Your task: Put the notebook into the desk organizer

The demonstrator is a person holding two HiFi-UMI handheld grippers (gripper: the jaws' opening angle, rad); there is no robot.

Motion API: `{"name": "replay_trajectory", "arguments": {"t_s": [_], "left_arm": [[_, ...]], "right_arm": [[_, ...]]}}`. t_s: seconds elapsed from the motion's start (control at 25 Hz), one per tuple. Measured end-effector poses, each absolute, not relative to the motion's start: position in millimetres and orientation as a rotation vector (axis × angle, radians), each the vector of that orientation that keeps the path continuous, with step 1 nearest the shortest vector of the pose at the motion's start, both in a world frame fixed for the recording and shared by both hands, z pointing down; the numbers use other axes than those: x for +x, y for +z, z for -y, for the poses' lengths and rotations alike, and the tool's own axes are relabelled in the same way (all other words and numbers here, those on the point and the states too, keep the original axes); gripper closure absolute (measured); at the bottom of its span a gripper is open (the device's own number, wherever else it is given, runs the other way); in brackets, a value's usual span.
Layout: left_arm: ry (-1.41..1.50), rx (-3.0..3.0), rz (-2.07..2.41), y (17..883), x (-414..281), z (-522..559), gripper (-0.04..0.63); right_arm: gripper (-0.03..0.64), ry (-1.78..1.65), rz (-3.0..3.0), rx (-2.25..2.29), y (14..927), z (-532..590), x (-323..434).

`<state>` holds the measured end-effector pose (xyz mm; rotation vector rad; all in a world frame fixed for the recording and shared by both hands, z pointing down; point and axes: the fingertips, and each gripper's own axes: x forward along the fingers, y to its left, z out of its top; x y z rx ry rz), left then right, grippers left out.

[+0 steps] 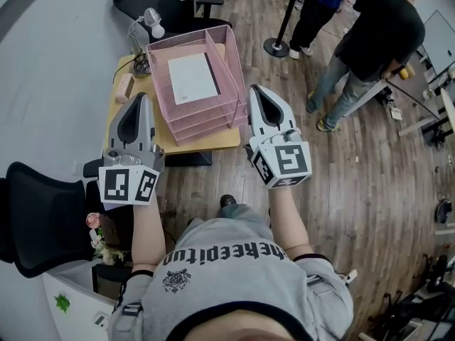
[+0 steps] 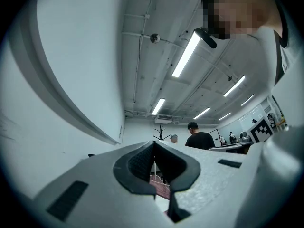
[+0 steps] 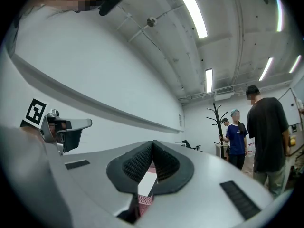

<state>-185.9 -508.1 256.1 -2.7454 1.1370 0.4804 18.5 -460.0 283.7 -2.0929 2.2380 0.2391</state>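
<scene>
A white notebook [image 1: 190,77] lies flat in the top tray of the pink mesh desk organizer [image 1: 234,62], which stands on a small wooden desk [image 1: 213,139]. My left gripper [image 1: 141,99] hovers at the desk's left front, its jaws shut with nothing in them. My right gripper [image 1: 254,91] is held just right of the organizer's front corner, also shut and empty. In the left gripper view the fingertips [image 2: 154,144] meet, and a bit of pink mesh shows below them. The right gripper view shows its tips [image 3: 152,144] together, with white notebook and pink mesh behind them.
A black office chair [image 1: 43,219] stands at my left. Two people [image 1: 377,34] stand on the wood floor at the upper right, near a stanchion base [image 1: 276,47]. A desk lamp [image 1: 151,21] and a small tan object [image 1: 125,87] sit at the desk's far left.
</scene>
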Motion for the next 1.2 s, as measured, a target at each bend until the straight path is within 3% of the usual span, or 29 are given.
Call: {"name": "replay_trajectory", "arguments": {"t_s": [1.2], "left_arm": [[0.503, -2.814, -1.027, 262.5, -166.8, 504.3, 0.592]], "right_arm": [[0.614, 0.268, -2.146, -2.151, 283.3, 432.9, 26.6]]}}
